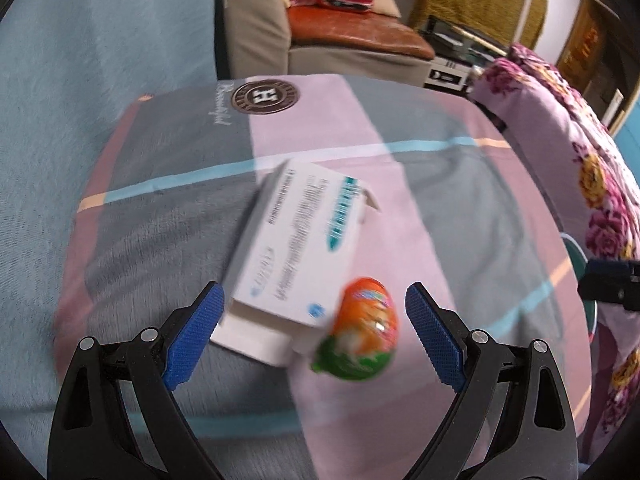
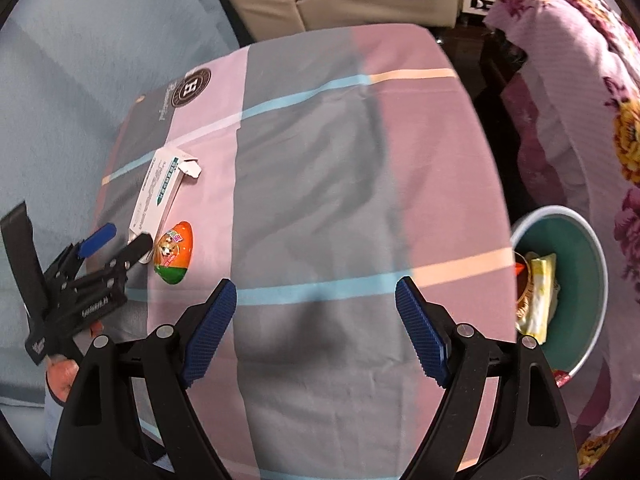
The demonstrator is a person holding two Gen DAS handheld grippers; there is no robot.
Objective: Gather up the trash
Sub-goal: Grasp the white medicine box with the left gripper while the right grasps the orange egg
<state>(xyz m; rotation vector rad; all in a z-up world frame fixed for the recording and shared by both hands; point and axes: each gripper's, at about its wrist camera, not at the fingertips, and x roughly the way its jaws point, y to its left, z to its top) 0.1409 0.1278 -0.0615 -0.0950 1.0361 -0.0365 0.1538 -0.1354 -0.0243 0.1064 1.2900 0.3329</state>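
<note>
Cardboard, light and crushable, so I'd pinch the white box across its narrow sides with my left tool (both tools gape empty).

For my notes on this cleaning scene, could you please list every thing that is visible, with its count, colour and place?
box: one, white with teal print, flap open, on the cloth, left part
egg-shaped wrapper: one, orange and green, beside the box
cloth: one, pink and grey checks, covers the surface
bin: one, teal inside, right of the cloth, holds yellow trash
armchair: one, beige, behind
left gripper: black, blue pads, open above the box
right gripper: same, open, empty
</note>
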